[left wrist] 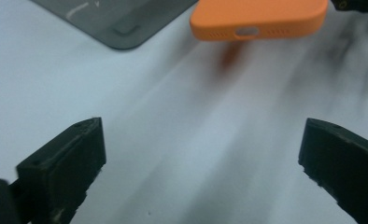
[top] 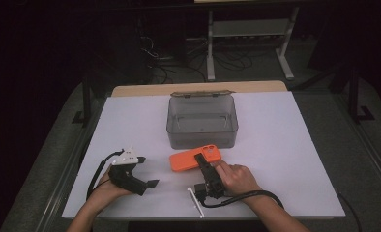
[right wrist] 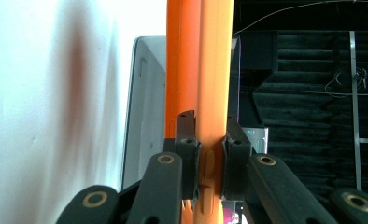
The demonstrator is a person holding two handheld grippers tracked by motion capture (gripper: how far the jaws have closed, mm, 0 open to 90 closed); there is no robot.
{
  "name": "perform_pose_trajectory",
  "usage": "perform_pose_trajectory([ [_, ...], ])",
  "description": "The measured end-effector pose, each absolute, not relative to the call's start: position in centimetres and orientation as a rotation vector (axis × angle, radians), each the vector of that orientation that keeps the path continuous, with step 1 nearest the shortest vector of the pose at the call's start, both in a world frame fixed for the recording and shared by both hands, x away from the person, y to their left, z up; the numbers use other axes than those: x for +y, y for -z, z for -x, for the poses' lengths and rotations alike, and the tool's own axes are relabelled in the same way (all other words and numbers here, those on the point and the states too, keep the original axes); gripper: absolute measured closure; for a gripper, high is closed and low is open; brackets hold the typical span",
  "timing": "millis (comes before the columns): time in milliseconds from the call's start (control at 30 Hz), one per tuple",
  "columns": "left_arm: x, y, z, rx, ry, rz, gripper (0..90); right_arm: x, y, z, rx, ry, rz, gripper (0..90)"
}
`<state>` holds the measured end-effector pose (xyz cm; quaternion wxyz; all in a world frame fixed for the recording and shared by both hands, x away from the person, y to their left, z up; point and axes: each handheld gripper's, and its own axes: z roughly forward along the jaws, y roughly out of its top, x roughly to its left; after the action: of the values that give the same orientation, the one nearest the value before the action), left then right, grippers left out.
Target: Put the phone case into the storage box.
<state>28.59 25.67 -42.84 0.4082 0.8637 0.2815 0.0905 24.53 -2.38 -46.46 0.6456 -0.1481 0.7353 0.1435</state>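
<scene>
- White table (top: 285, 145) sat lit against darkness; the right gripper (top: 201, 162) pinched the orange phone (top: 188, 160), raised just before the grey box (top: 202, 121).
- Left gripper (top: 147, 183) waited, spread wide.
- Likely next: carrying it into that box.

Dark room; white table (top: 275, 145); metal shelf frame (top: 249, 29) behind; cables (top: 169, 60).

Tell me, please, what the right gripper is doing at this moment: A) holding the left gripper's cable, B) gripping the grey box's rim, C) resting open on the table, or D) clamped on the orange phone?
D: the right gripper has its jaws shut on the edge of the orange phone.
</scene>
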Motion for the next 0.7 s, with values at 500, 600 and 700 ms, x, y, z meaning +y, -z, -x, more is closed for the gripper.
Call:
perform_pose_trajectory([
  [500, 25.02, 43.69, -28.3, 0.685, -0.248, -2.191, 0.0, -2.41, 46.29, -24.75, 1.68, -0.34, 0.326, 79.2],
  [600, 25.03, 43.66, -28.31, 0.69, -0.248, -2.188, 0.0, -2.43, 46.21, -24.77, 1.685, -0.345, 0.316, 79.2],
  [700, 25.04, 43.66, -28.34, 0.694, -0.242, -2.192, 0.0, -2.47, 46.1, -24.84, 1.695, -0.356, 0.3, 79.2],
])
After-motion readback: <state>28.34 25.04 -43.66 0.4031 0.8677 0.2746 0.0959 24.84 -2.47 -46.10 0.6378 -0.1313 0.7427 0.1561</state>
